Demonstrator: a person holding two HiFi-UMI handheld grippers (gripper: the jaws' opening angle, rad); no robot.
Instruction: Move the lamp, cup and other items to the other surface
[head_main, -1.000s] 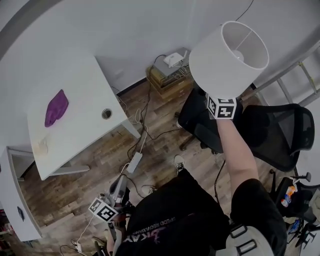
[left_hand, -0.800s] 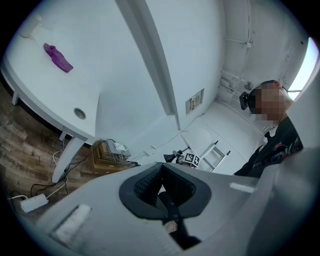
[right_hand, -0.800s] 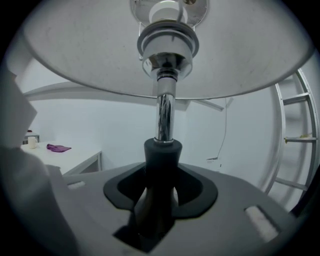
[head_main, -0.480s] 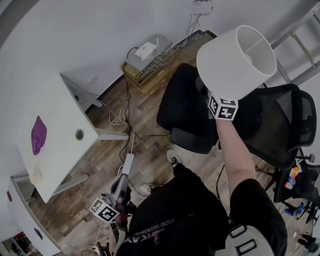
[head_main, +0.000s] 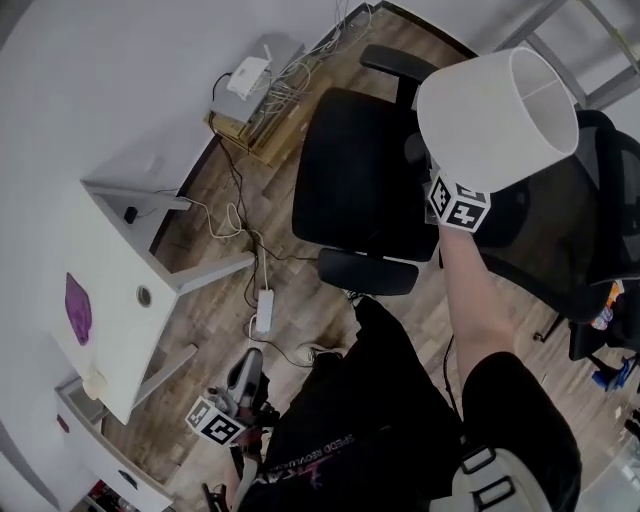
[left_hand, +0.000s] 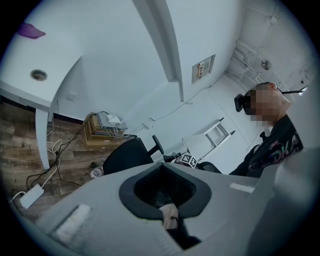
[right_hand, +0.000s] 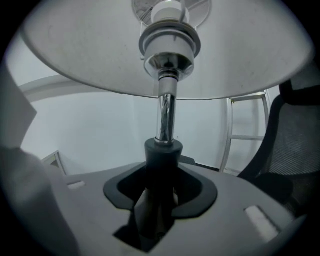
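Gripping the lamp (head_main: 495, 115) by the dark collar at the foot of its chrome stem, the right gripper (right_hand: 158, 197) has its jaws pressed on either side of that collar, held part-way apart by its width. In the head view the lamp is in the air at about 1 o'clock, off any surface, its white shade tilted so the open top faces 2 o'clock; the marker cube sits just under the shade at the end of the outstretched arm.

Below the lamp, near 12 o'clock, stands a black office chair (head_main: 365, 180), with a mesh-backed chair (head_main: 575, 240) at 3 o'clock.

The left gripper (head_main: 246, 368) hangs low at 7 o'clock beside the person's leg, over the wooden floor (head_main: 220, 250) – its jaws look drawn together, with nothing from the task between them.

At 9 o'clock lies the white table (head_main: 110, 260), carrying a purple cloth (head_main: 77, 308) near its far-left edge. A power strip (head_main: 264, 311) rests on the floor between table and chair.
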